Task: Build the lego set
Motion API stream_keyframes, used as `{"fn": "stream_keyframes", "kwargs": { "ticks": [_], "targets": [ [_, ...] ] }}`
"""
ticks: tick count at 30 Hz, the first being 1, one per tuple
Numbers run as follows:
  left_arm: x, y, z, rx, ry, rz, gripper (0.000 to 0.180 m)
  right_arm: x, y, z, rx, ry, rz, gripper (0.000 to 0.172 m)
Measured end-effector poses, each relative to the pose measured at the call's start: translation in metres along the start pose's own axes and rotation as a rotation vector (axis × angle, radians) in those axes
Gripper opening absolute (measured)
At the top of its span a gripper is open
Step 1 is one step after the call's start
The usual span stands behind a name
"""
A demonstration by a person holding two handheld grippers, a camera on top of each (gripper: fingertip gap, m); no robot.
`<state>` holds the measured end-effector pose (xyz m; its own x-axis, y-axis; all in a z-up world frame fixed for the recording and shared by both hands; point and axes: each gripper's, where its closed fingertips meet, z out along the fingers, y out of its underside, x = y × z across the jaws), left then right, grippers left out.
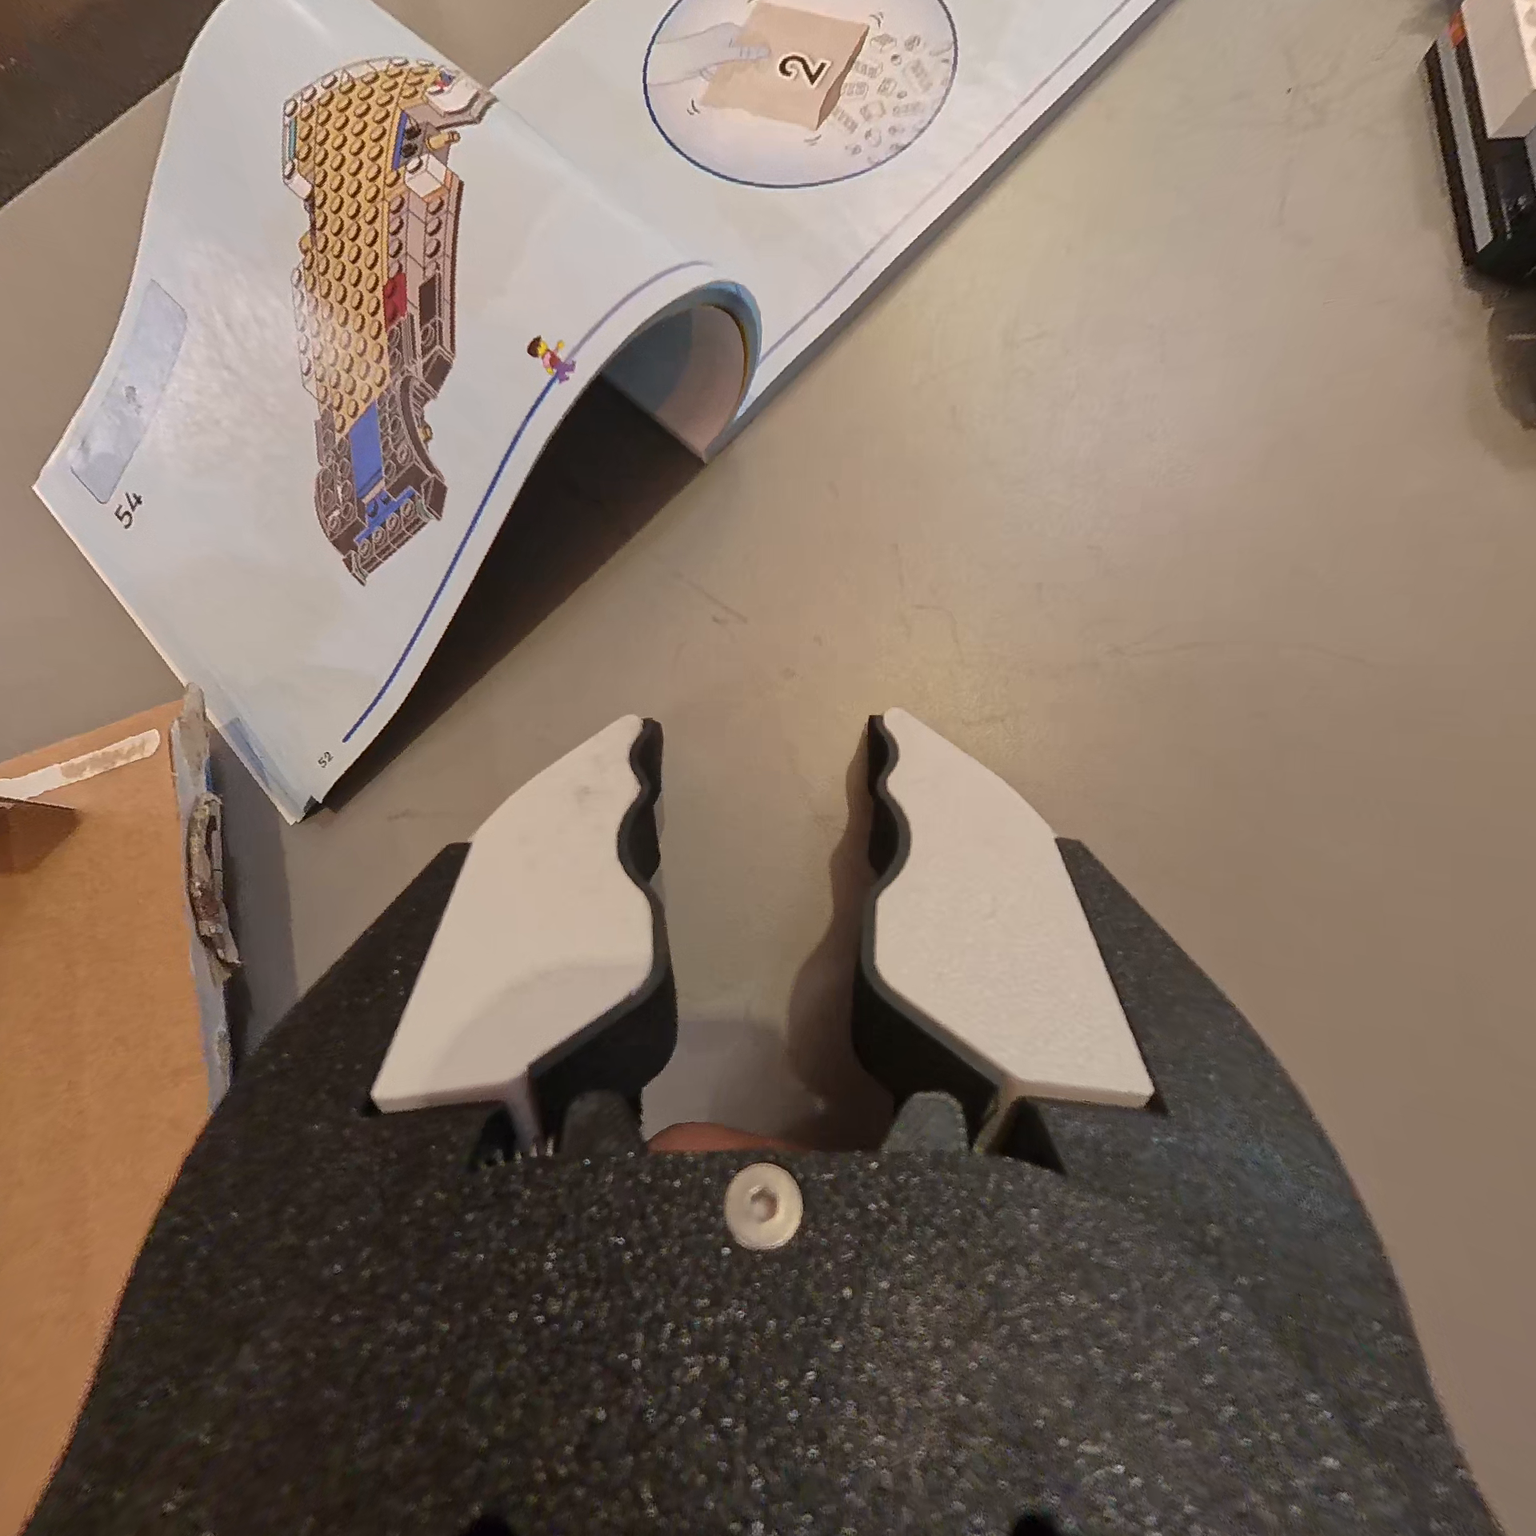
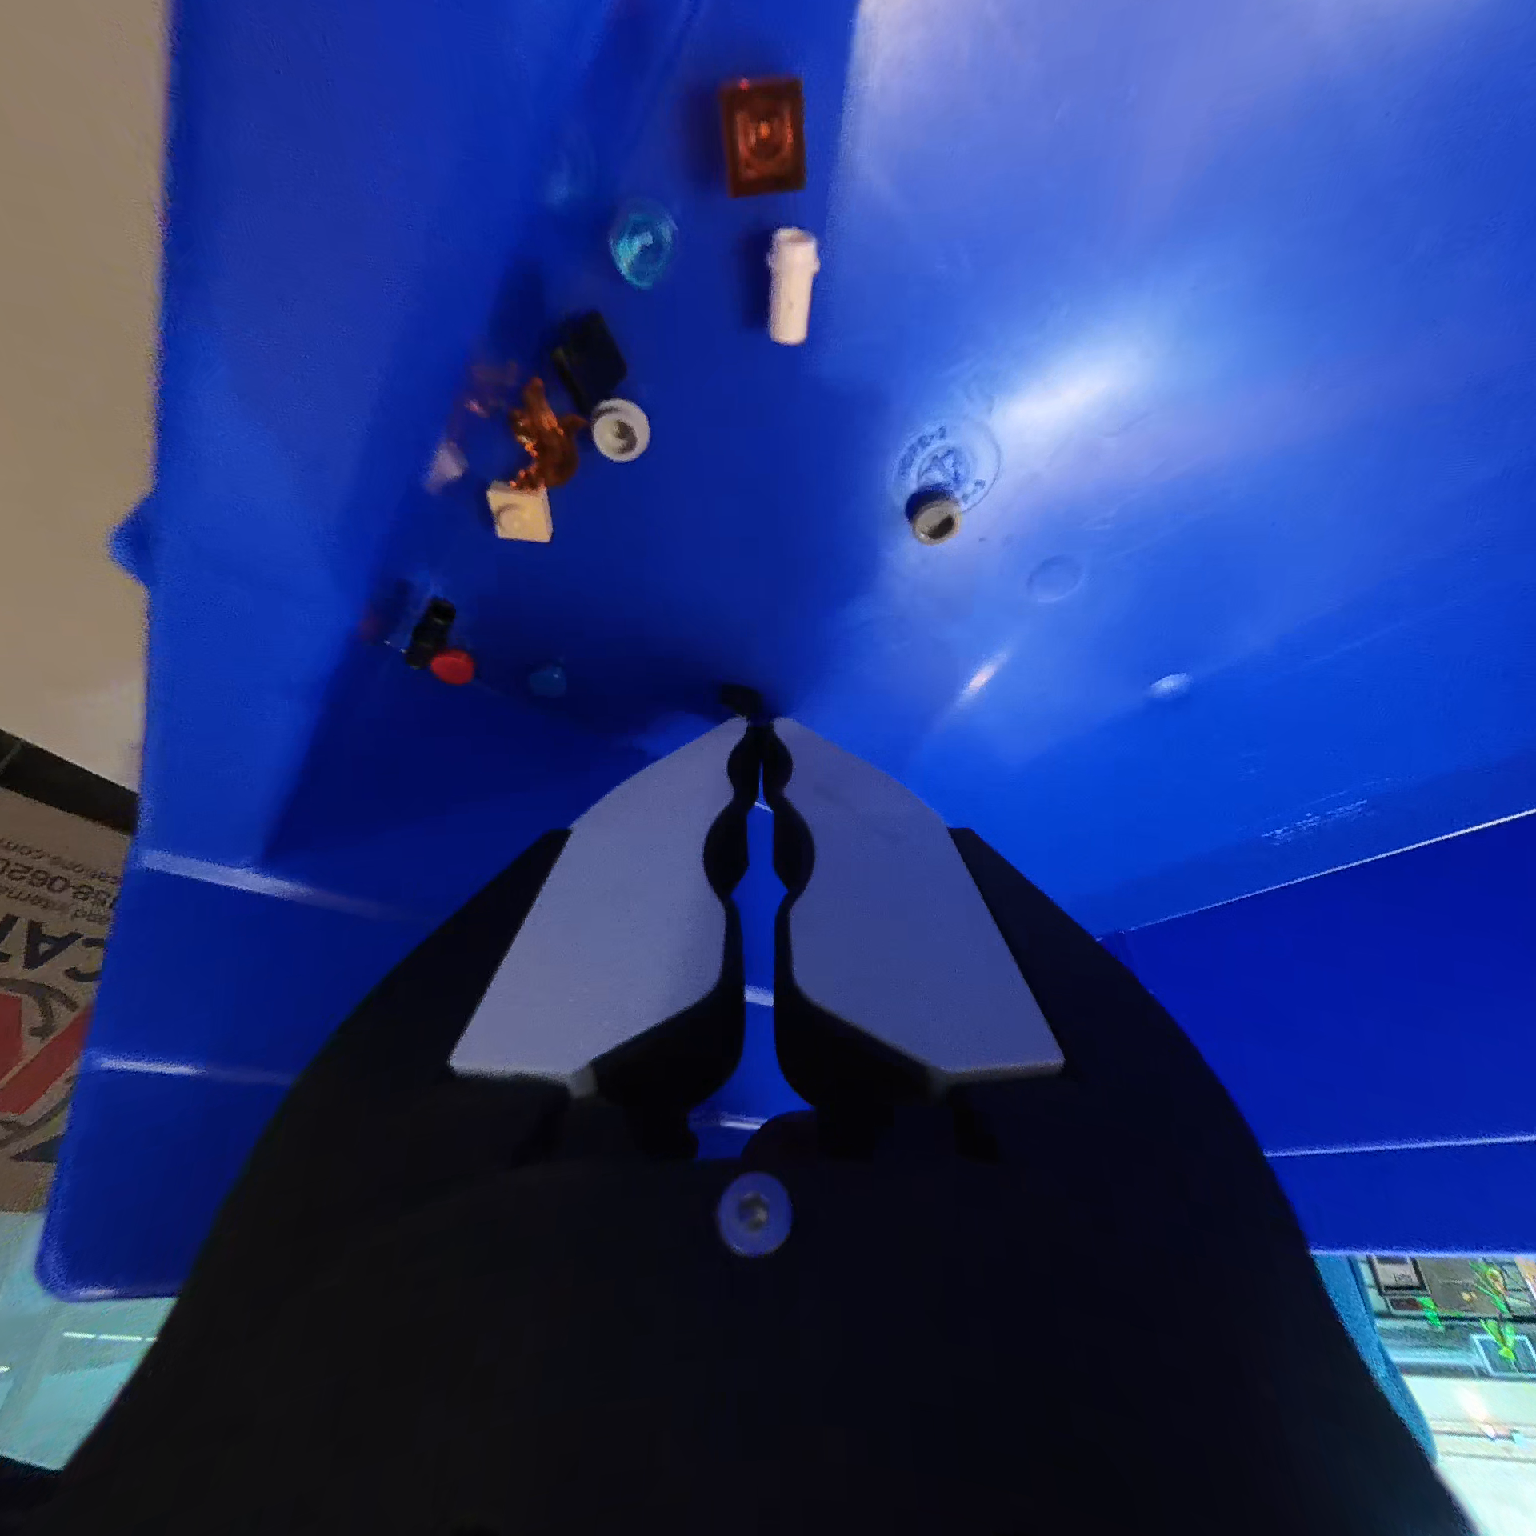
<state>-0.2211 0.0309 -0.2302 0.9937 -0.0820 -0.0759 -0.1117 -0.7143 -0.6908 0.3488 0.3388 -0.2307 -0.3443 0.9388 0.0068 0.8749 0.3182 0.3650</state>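
My left gripper point(image 1: 765, 731) is open and empty, hovering over the bare beige table point(image 1: 1080, 582). An open building-brick instruction booklet point(image 1: 374, 332) lies ahead and to its left, one page curled up. My right gripper point(image 2: 758, 725) reaches into a blue plastic bin point(image 2: 1080, 249). Its fingers are closed on a small black piece point(image 2: 736, 696) that sticks out just past the tips, low over the bin's floor. Several small pieces lie on the bin's floor: an orange transparent tile point(image 2: 763, 137), a white cylinder point(image 2: 790, 284), a light-blue round stud point(image 2: 642, 243) and a red stud point(image 2: 453, 665).
A brown cardboard box point(image 1: 91, 997) stands at the left gripper's lower left, and a dark box point(image 1: 1488, 141) sits at the far right. In the right wrist view, a grey ring point(image 2: 932, 519) lies mid-bin and printed packaging point(image 2: 41, 956) shows outside the bin's left wall. The left gripper's tips are roughly 65 cm from the right gripper's.
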Motion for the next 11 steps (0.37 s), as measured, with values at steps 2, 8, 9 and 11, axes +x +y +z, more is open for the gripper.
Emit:
{"fn": "stream_keyframes", "kwargs": {
  "ticks": [2, 8, 9, 11],
  "targets": [
    [0.001, 0.000, 0.000, -0.001, -0.001, -0.003, 0.048, -0.001, -0.002, -0.005, 0.003, 0.021, -0.004, 0.000],
    [0.004, 0.001, -0.002, -0.002, -0.004, -0.009, 0.048, -0.003, -0.010, -0.034, 0.034, 0.095, -0.005, 0.000],
    [0.005, 0.002, -0.002, -0.002, -0.007, -0.010, 0.048, -0.004, -0.013, -0.040, 0.041, 0.112, -0.007, 0.000],
    [0.005, 0.002, -0.003, -0.003, -0.014, -0.013, 0.048, -0.006, -0.019, -0.054, 0.062, 0.142, -0.015, 0.000]
  ]
}}
